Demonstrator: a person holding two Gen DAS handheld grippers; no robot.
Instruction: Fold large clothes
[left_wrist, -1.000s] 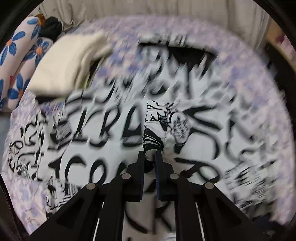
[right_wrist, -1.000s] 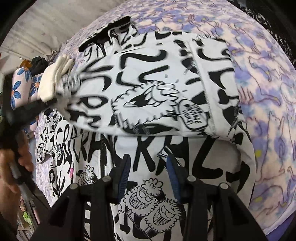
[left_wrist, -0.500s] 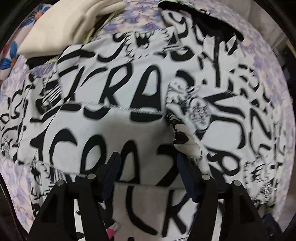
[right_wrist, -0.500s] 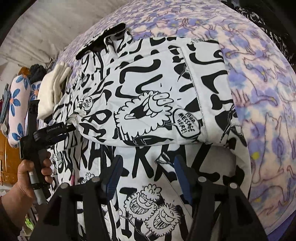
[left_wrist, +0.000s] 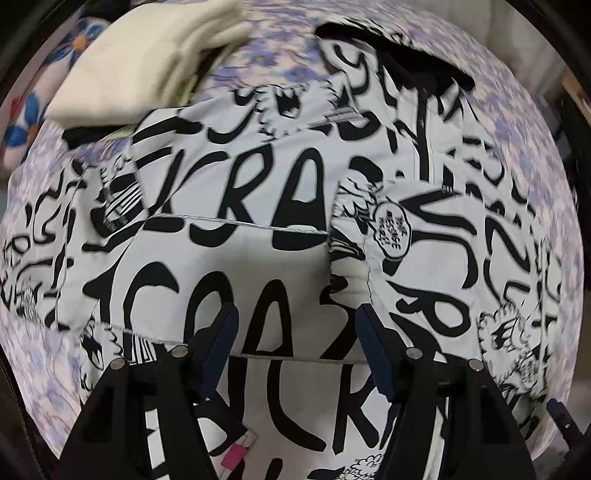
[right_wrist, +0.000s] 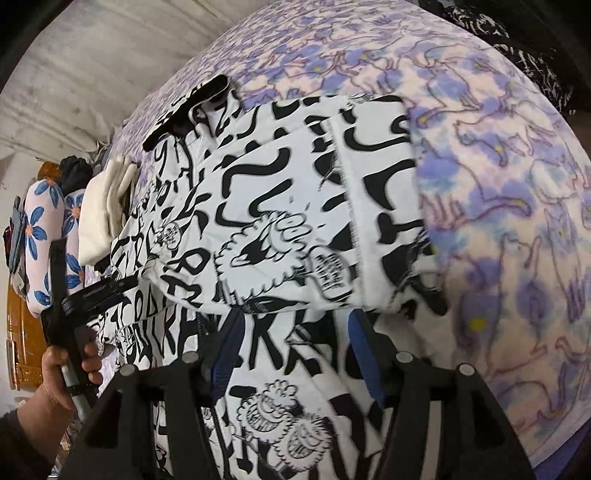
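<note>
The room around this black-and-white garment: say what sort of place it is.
Most likely a bedroom. The printed garment lies spread on a bed covered with a lilac floral blanket, flower-print pillows stand at one end, and a folded cream garment is stacked beside them.

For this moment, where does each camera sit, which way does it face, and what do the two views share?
Left wrist: rides the left claw, looking steeply down onto the black-and-white printed garment on the purple floral bedspread; only its own open fingers show.
Right wrist: rides the right claw, looking down across the same garment; its open fingers show, plus the person's hand gripping the left claw's handle.
Shared: the garment, bedspread and folded cream cloth.
</note>
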